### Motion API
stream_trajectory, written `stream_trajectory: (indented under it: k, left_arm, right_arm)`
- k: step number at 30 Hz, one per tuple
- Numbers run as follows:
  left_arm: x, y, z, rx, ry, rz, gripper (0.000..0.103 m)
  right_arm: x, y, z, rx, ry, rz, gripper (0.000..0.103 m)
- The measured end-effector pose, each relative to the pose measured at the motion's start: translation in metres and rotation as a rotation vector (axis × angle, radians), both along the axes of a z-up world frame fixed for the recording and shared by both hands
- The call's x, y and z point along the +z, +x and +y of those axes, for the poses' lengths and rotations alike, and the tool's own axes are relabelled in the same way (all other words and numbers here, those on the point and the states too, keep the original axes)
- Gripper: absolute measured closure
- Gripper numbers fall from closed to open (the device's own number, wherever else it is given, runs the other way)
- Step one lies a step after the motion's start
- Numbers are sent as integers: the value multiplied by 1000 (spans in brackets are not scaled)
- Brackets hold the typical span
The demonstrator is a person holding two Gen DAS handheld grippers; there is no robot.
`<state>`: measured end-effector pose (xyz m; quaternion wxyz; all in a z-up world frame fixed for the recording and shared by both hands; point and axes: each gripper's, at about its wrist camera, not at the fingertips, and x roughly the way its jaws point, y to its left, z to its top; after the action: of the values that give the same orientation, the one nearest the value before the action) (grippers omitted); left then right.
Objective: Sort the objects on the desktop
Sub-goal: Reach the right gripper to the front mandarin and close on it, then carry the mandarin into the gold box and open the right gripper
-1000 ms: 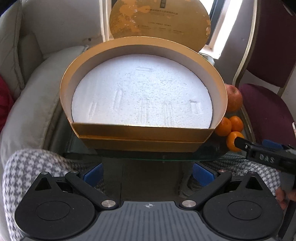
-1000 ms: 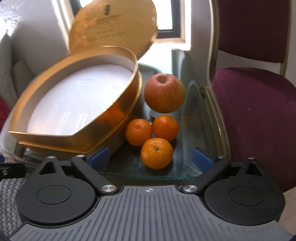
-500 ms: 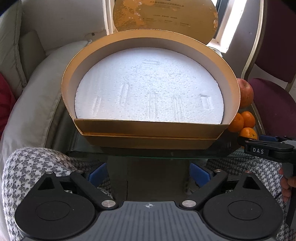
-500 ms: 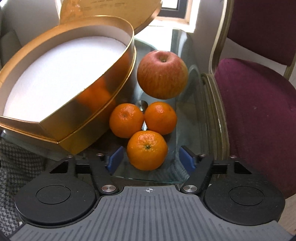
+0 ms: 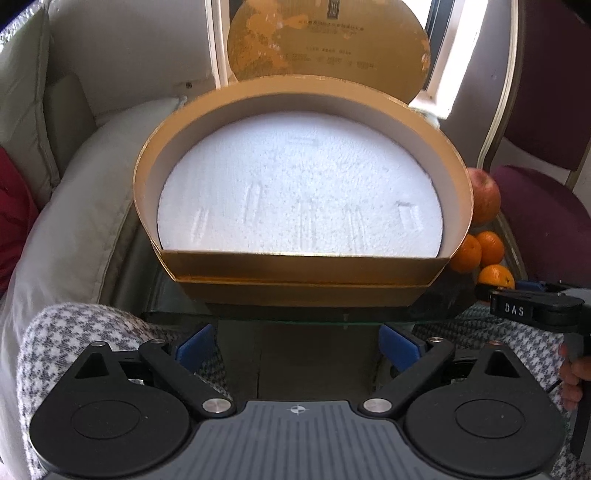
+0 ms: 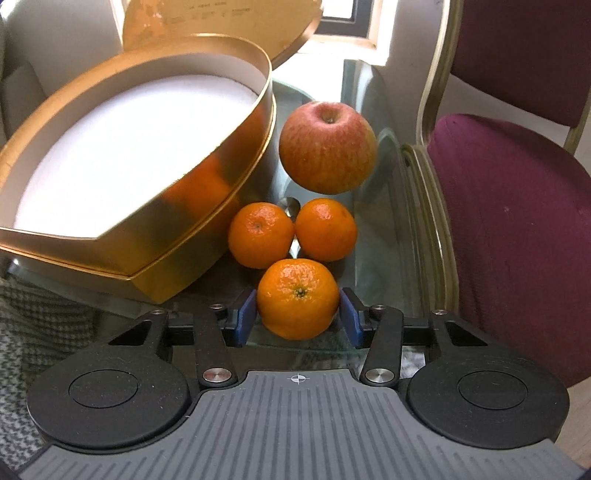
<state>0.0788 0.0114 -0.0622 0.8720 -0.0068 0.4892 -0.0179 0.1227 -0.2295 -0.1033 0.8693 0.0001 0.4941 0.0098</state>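
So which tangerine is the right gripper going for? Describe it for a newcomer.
Start at the gold box on the glass table; an apple and three tangerines sit to its right. The nearest tangerine lies between the right gripper fingers, stem facing the camera.

The left wrist camera looked forward over its tool (image 5: 297,349) from just short of the counter's (image 5: 258,315) near edge, squarely facing the gold box (image 5: 303,273) at close range, with the right tool (image 5: 532,295) at its right margin. The right wrist camera sat lower and closer, over the counter's (image 6: 399,229) right end, aimed at the oranges (image 6: 297,297) and apple (image 6: 327,147). Both views shared the box (image 6: 177,221), its lid (image 5: 328,48) (image 6: 221,18), the fruit (image 5: 485,258) and the chair (image 5: 546,206) (image 6: 517,221).
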Motion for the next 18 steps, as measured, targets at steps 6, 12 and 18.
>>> stream_trajectory:
  k: [6,12,18]
  left_arm:
    - [19,-11,20,32,-7,-78,6]
    - [34,-13,70,154,16,-164,6]
    - [24,-8,119,255,57,-201,5]
  right_arm:
    - [30,-17,8,-2,9,-57,53]
    - [83,-23,42,77,-4,-208,53]
    - [104,1,104,226,22,-254,53]
